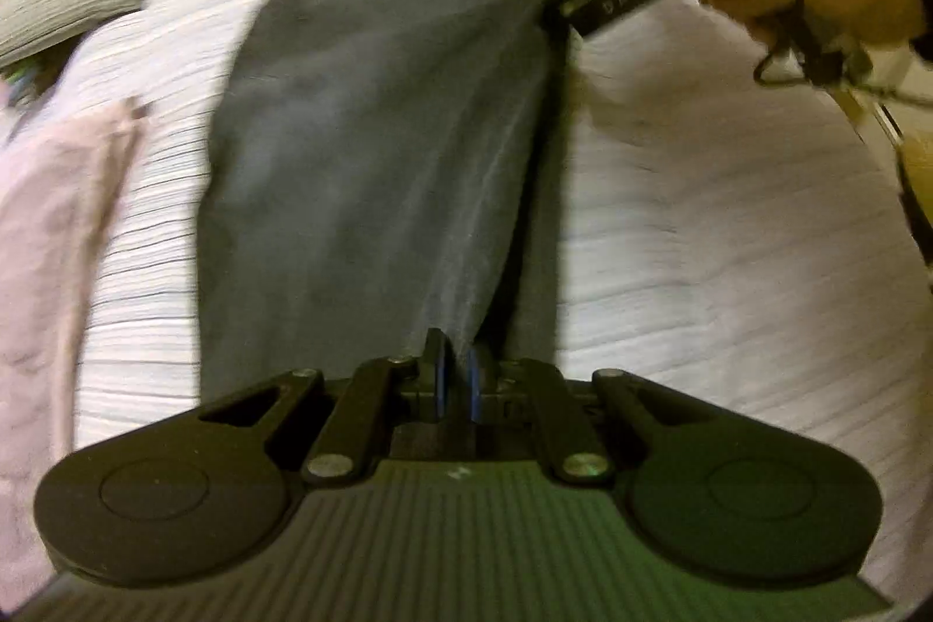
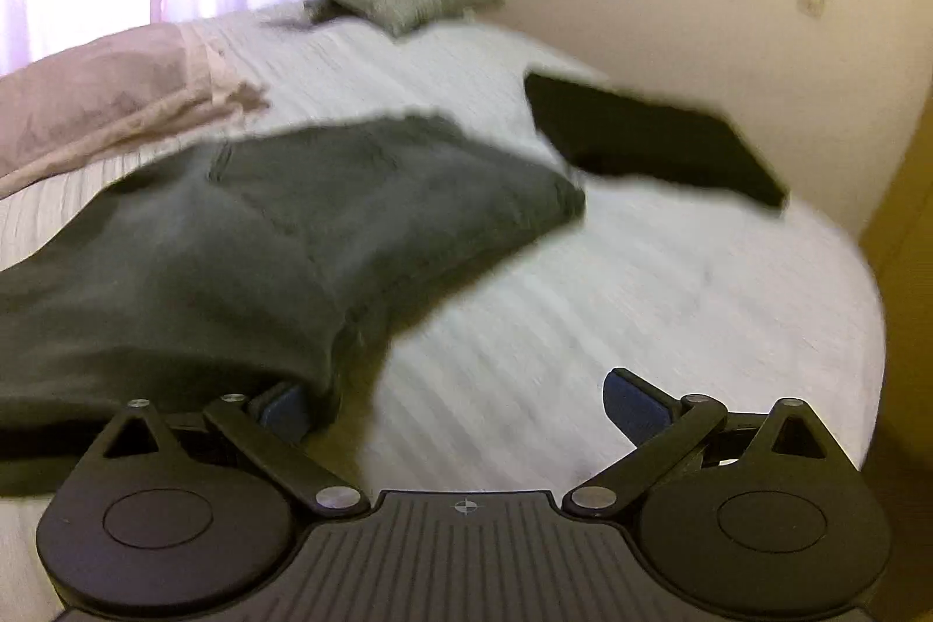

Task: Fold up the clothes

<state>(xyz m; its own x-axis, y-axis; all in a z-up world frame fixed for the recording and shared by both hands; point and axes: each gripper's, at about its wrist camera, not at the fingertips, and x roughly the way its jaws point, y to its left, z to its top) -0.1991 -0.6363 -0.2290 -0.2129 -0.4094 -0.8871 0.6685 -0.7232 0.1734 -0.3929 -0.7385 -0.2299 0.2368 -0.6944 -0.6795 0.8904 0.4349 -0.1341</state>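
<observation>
Left gripper point(image 1: 458, 377) clamped on grey garment point(image 1: 373, 144) edge, garment stretched over bed point(image 1: 729, 243). Right gripper point(image 2: 466, 406) jaws apart, empty. Step: mid-fold. Next: lay edge flat, release.

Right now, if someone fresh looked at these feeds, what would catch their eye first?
The dark grey garment stretched down the middle of the white bedspread, pinched at its near end by the shut left gripper. The right gripper stands open at its edge. A black folded item lies beyond, near the wall.
</observation>
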